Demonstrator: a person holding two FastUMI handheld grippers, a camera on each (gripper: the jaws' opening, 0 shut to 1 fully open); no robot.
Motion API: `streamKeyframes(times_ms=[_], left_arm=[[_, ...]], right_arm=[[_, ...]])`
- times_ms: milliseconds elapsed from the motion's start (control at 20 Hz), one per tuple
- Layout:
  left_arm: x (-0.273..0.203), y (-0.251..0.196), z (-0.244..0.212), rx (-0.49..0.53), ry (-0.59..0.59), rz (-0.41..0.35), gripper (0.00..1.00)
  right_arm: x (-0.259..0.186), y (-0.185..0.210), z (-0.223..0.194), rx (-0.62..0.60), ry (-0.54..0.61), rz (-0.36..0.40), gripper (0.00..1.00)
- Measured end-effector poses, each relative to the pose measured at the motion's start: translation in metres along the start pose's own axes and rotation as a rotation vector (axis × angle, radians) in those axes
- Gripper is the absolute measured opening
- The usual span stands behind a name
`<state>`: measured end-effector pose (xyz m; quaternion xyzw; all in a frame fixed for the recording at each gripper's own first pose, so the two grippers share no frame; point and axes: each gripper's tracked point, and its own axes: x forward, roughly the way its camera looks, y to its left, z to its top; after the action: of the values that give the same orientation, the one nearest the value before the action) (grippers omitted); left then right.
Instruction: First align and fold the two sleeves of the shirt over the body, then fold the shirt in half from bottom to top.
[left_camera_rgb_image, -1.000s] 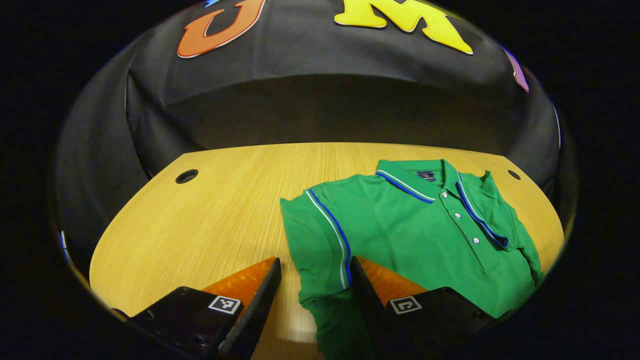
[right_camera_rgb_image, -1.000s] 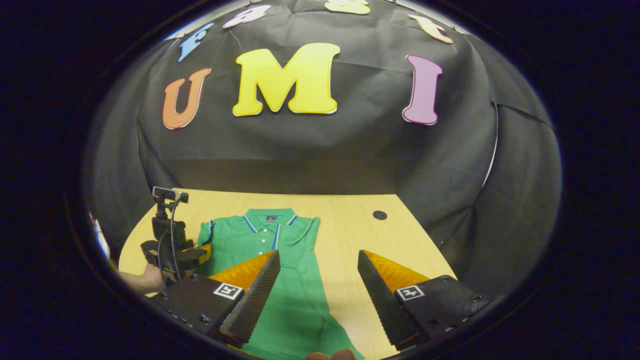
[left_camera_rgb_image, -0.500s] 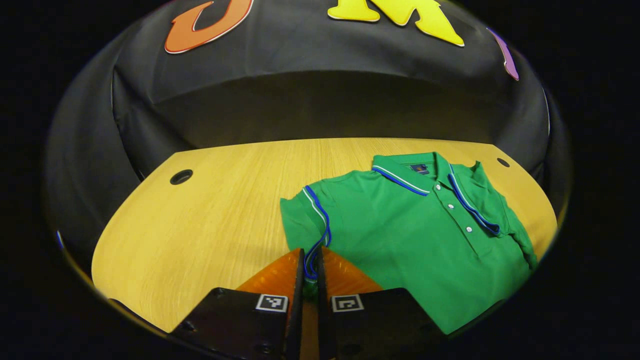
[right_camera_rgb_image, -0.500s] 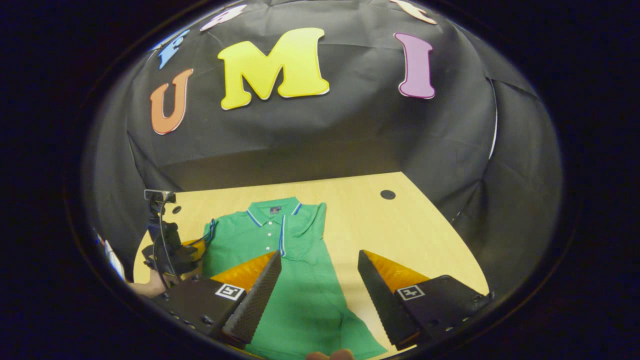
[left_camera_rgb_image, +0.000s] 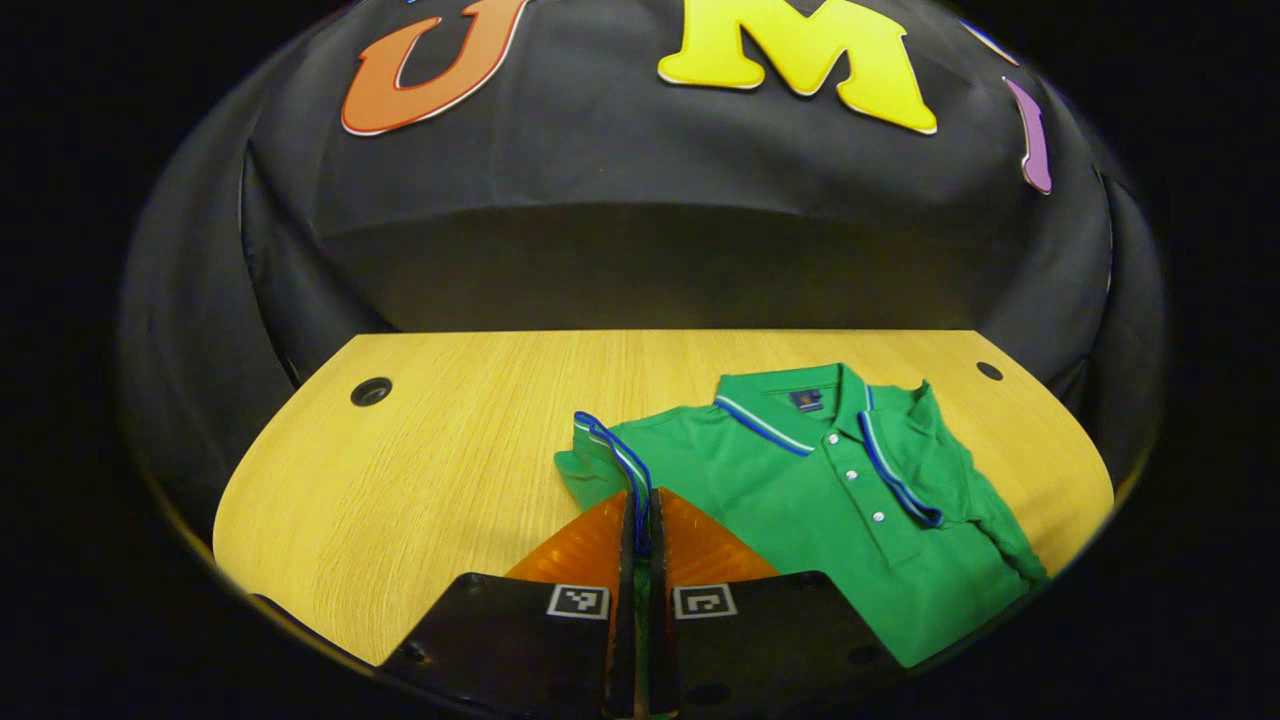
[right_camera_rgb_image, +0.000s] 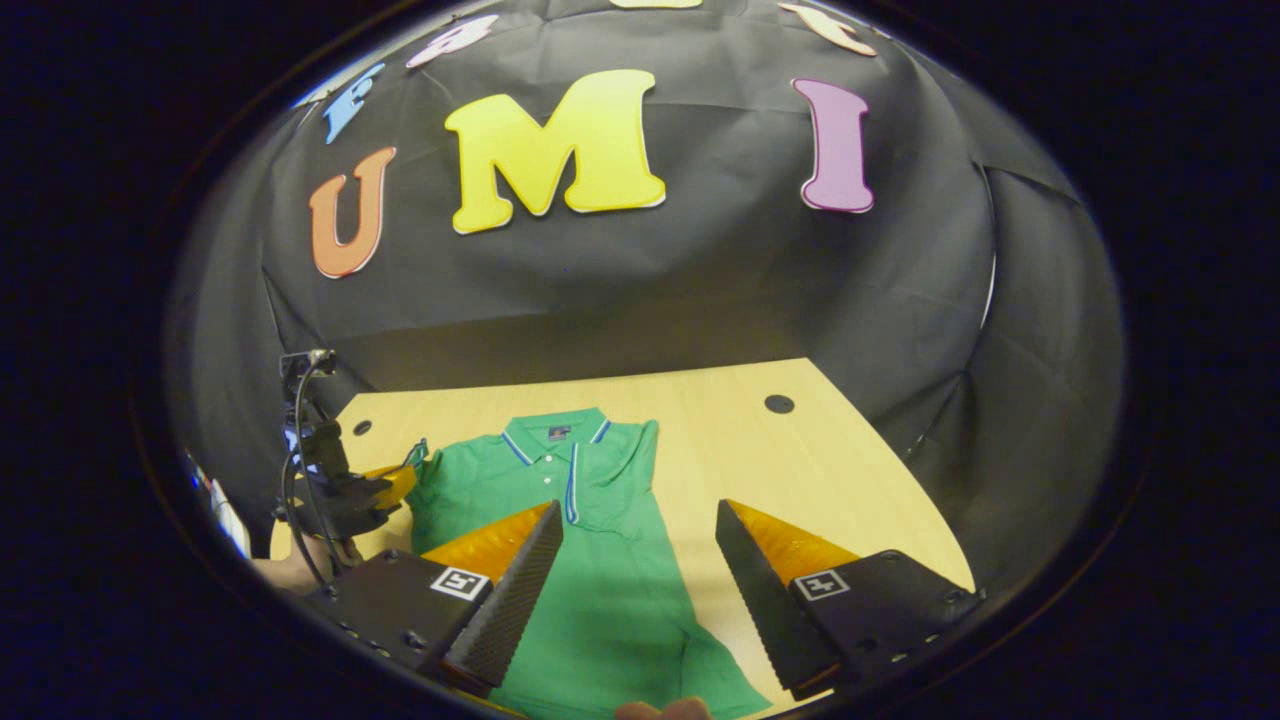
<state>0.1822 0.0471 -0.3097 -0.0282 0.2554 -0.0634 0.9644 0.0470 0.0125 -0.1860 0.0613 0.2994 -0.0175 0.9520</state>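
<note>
Sleeve (left_camera_rgb_image: 612, 462) in left hand-held gripper (left_camera_rgb_image: 640, 525)

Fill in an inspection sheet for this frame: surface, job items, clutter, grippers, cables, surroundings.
Surface: wooden table with round cable holes.
Job's things: green polo shirt lying face up; one sleeve already folded over the body, the other sleeve pinched and raised.
Clutter: nothing seen.
Grippers: left gripper shut on the sleeve's striped cuff; right gripper open, above the shirt's lower half.
Cables: black cable running along the left gripper.
Surroundings: black cloth wall behind the table.
</note>
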Motion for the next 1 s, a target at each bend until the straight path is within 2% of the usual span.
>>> streamKeyframes(times_ms=[150,350,550,650,750,800,900,1000], left_arm=[[0.0,-0.037,0.019,0.027,-0.024,-0.051,0.11],[0.009,-0.091,0.017,0.036,-0.002,-0.109,0.11],[0.024,-0.122,0.003,0.005,0.021,-0.114,0.14],[0.018,-0.13,0.0,0.001,0.023,-0.114,0.29],[0.013,-0.127,0.011,-0.001,-0.013,-0.085,0.7],[0.005,-0.124,0.017,-0.001,-0.032,-0.071,0.84],[-0.013,-0.113,0.031,0.002,-0.068,-0.029,1.0],[-0.039,-0.105,0.047,0.001,-0.112,-0.017,1.0]], right_arm=[[-0.013,-0.016,0.002,0.002,-0.023,-0.02,0.94],[-0.032,-0.044,0.002,0.014,-0.049,-0.064,0.95],[-0.05,-0.067,-0.011,0.036,-0.044,-0.097,0.94],[-0.054,-0.069,-0.013,0.024,-0.045,-0.098,0.94],[-0.057,-0.066,-0.011,0.006,-0.053,-0.089,0.95],[-0.057,-0.063,-0.009,-0.001,-0.058,-0.079,0.95],[-0.058,-0.051,-0.003,-0.018,-0.076,-0.051,0.94],[-0.061,-0.037,0.006,-0.044,-0.112,-0.012,0.93]])
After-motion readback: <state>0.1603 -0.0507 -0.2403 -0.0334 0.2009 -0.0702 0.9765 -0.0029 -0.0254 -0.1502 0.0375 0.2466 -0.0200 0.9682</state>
